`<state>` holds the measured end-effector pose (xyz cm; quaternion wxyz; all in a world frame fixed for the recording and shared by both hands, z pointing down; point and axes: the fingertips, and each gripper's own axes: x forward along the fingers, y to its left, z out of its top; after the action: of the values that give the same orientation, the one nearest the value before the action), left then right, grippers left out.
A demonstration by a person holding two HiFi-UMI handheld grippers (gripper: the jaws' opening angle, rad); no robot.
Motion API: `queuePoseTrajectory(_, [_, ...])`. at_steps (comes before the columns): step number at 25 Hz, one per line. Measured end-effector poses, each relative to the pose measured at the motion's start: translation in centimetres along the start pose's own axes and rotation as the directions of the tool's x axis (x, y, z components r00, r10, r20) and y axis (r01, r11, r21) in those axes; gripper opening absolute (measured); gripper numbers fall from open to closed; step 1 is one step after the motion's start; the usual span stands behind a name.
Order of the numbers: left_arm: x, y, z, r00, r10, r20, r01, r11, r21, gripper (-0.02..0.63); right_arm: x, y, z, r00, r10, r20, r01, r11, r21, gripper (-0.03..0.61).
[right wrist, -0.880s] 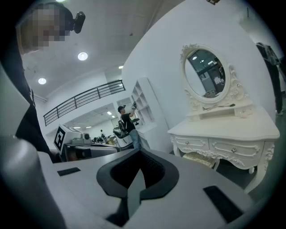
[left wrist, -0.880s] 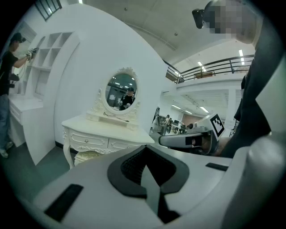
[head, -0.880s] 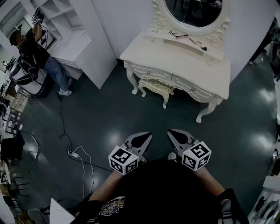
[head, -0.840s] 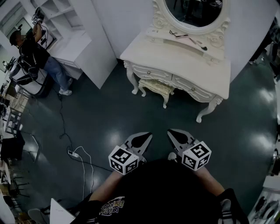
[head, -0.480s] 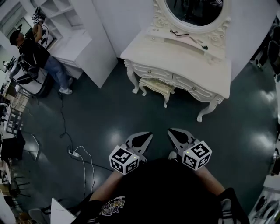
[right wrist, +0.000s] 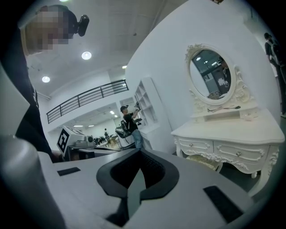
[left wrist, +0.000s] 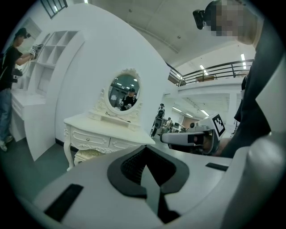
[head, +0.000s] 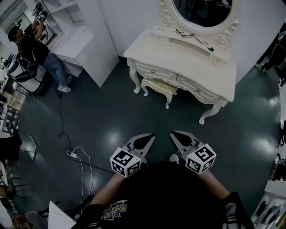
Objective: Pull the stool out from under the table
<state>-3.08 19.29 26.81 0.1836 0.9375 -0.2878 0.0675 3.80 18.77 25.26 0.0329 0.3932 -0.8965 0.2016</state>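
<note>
Stool (head: 160,86) higher in view; print (head: 114,209) unreadable

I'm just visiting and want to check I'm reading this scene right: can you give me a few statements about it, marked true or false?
The stool is tucked under the table. True.
The left gripper grips the stool. False: it is well short of it, jaws shut on nothing.
The right gripper has its jaws wide open. False: they are shut.
An oval mirror tops the table. True.
A person stands at the shelves. True.
</note>
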Motion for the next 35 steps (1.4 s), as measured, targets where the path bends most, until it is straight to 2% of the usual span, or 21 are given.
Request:
queuePoseTrajectory(11, [-2.9,2.8,-0.3,1.000,-0.018,-0.005,0.018,0.999,-0.026,0.006,3.1,2.2,0.0,1.000,-0.019,-0.015,0.019,1.000,0.010,0.028])
queuePoseTrajectory(26, [-9.5,9.9,-2.2,0.999,-0.015,-0.050,0.014,0.999,-0.037,0.006,10.3,5.9,-1.7,0.998,-0.067,-0.014,0.067,0.998,0.013,0.028])
queuePoseTrajectory(35, [-9.9,12.5,-1.9,0.998,0.001,-0.059,-0.003,0.999,-0.038,0.006,11.6,3.9,-1.7,0.993,-0.115,-0.020,0.115,0.993,0.037,0.028])
